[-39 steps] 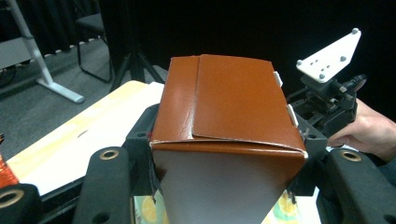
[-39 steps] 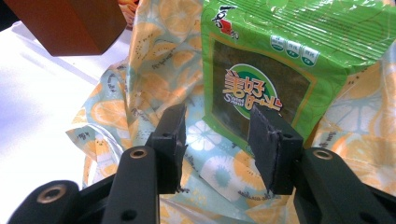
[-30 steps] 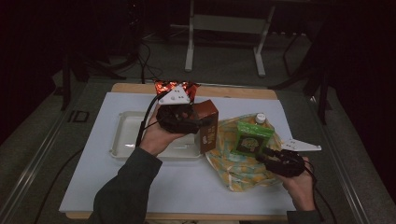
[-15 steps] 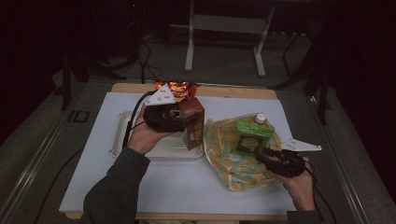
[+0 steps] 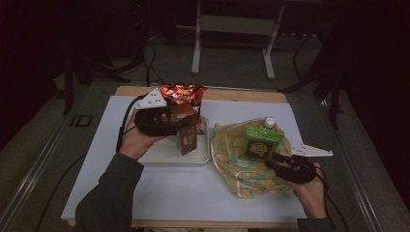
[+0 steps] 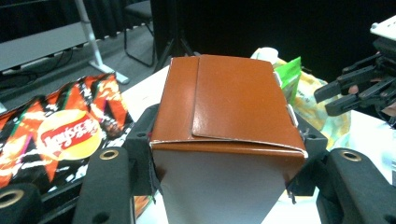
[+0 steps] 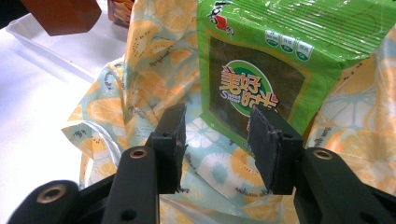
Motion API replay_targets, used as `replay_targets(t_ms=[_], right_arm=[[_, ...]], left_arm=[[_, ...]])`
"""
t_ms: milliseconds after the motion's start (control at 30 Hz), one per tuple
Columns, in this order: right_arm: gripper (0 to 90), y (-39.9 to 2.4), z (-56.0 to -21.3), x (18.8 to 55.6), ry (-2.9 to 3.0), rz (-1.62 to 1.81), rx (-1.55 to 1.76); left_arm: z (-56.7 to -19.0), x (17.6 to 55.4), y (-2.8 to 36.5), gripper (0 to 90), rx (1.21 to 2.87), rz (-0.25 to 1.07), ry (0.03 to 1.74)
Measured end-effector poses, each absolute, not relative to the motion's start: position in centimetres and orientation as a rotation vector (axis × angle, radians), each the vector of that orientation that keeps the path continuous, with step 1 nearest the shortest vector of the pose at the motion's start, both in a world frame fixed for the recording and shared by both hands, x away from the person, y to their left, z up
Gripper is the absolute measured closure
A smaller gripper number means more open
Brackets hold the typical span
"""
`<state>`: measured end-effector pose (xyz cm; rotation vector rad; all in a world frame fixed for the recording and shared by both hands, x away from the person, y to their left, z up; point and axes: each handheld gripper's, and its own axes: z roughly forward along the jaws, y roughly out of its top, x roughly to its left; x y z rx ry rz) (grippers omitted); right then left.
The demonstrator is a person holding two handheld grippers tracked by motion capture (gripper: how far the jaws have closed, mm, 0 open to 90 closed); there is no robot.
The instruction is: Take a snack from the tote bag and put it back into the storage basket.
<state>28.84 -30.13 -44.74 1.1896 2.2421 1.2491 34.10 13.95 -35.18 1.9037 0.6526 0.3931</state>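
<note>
1. Left gripper (image 5: pixel 181 124): held above the tray, jaws clamped on the two sides of the box.
2. Box (image 6: pixel 224 140): brown carton with a grey underside, tilted in the grip. In the high view it hangs over the tray's right part, just in front of the chip bag.
3. Tray (image 5: pixel 164 157): white, shallow, on the table left of centre, under the left hand.
4. Chip bag (image 6: pixel 60 130): red and orange, lying at the table's far edge, behind the box.
5. Right gripper (image 7: pixel 217 135): low at the near right of the table, jaws parted at middling width, gripping nothing. Its tips sit at the lower edge of the green packet; whether they touch it I cannot tell.
6. Green packet (image 7: pixel 280 65): upright on the cloth bag, printed face toward the right gripper.
7. Cloth bag (image 5: pixel 232 159): yellow with a citrus print, crumpled, right of the tray.
8. Table (image 5: pixel 159 193): white top.
</note>
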Motion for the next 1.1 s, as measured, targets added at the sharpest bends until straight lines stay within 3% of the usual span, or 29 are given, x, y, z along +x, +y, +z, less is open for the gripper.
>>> replay_targets(t_ms=[533, 1100], right_arm=[[56.6, -30.2, -44.6, 28.8, 2.235, 1.253, 1.191], [56.6, -30.3, -44.6, 28.7, 2.233, 1.252, 1.192]], left_arm=[[-36.9, 34.7, 16.6, 41.9, 2.041, 0.401, 0.719], [-38.6, 35.6, 14.5, 41.8, 2.179, 0.448, 0.71]])
